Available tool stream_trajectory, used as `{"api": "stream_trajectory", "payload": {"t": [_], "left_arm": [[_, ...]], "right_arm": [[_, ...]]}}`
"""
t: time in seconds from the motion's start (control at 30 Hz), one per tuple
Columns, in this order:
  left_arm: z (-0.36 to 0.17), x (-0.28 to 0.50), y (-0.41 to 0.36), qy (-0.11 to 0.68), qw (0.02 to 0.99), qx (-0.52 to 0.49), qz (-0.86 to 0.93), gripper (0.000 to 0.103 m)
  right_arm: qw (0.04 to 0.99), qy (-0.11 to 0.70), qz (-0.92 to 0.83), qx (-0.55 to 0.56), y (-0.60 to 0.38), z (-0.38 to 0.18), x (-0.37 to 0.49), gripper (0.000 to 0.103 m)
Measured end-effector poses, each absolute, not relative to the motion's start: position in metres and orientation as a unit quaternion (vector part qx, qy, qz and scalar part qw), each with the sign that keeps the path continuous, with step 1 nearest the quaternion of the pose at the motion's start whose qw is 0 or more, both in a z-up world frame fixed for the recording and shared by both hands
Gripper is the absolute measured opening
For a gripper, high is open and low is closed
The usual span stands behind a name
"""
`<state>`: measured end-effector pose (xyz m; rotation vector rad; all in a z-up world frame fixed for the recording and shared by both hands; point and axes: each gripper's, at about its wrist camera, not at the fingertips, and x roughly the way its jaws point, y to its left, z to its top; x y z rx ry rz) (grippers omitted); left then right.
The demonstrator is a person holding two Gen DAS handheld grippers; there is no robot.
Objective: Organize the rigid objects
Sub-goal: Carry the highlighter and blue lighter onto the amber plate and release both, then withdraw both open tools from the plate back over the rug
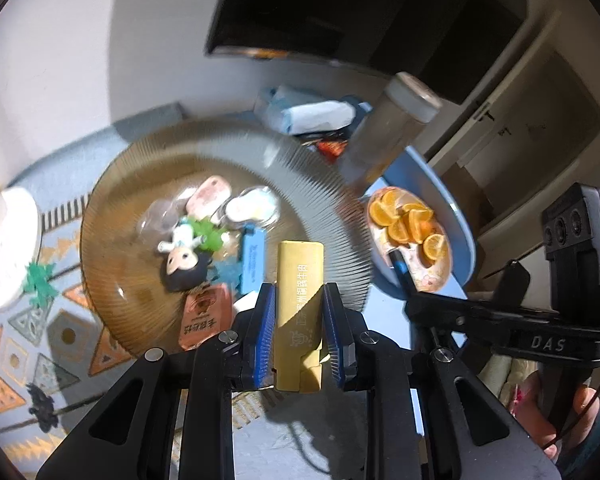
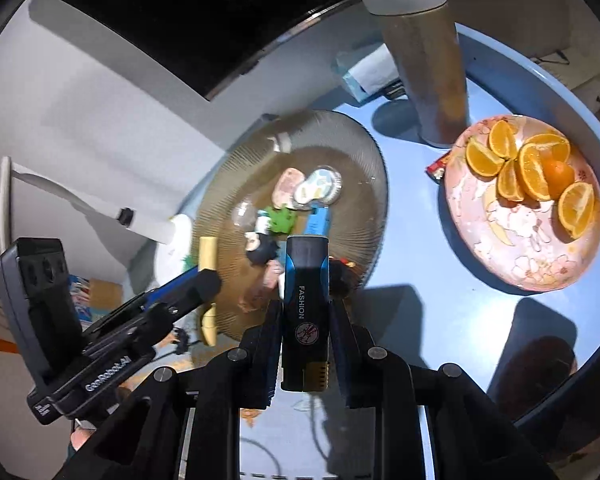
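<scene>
My left gripper is shut on a yellow lighter with Chinese print, held upright over the near edge of a brown ribbed glass plate. In the plate lie a small doll, a blue lighter, a pink packet and small wrapped items. My right gripper is shut on a black and blue lighter marked FASHION, just above the near rim of the same plate. The left gripper with the yellow lighter shows at the left of the right wrist view.
A pink plate of orange wedges sits right of the glass plate on the round blue table. A tall capped bottle and a tissue pack stand behind. A white lamp base and patterned rug lie left.
</scene>
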<state>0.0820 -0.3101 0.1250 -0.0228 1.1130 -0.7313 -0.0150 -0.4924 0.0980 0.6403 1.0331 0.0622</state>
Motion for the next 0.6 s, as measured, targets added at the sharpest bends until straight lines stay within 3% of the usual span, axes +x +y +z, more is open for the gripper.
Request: {"api": "stream_trajectory", "payload": {"t": [0.27,0.3,0.33,0.4,0.6], "left_arm": [[0.108,0.088,-0.314,0.517,0.794,0.026,-0.320,0.023],[0.109,0.089,-0.317,0.508,0.802,0.045,-0.312,0.037],[0.112,0.090,-0.318,0.497,0.813,0.062,-0.296,0.061],[0.118,0.095,-0.311,0.482,0.830,0.051,-0.277,0.097],[0.115,0.089,-0.264,0.506,0.820,0.016,-0.266,0.097]], "right_arm": [[0.809,0.511,-0.004,0.290,-0.497,0.079,0.004,0.023],[0.815,0.507,0.007,0.279,-0.493,0.080,0.008,0.023],[0.824,0.501,0.014,0.262,-0.489,0.083,0.012,0.023],[0.829,0.507,-0.014,0.236,-0.484,0.086,0.017,0.026],[0.819,0.506,-0.027,0.269,-0.489,0.078,0.000,0.034]]}}
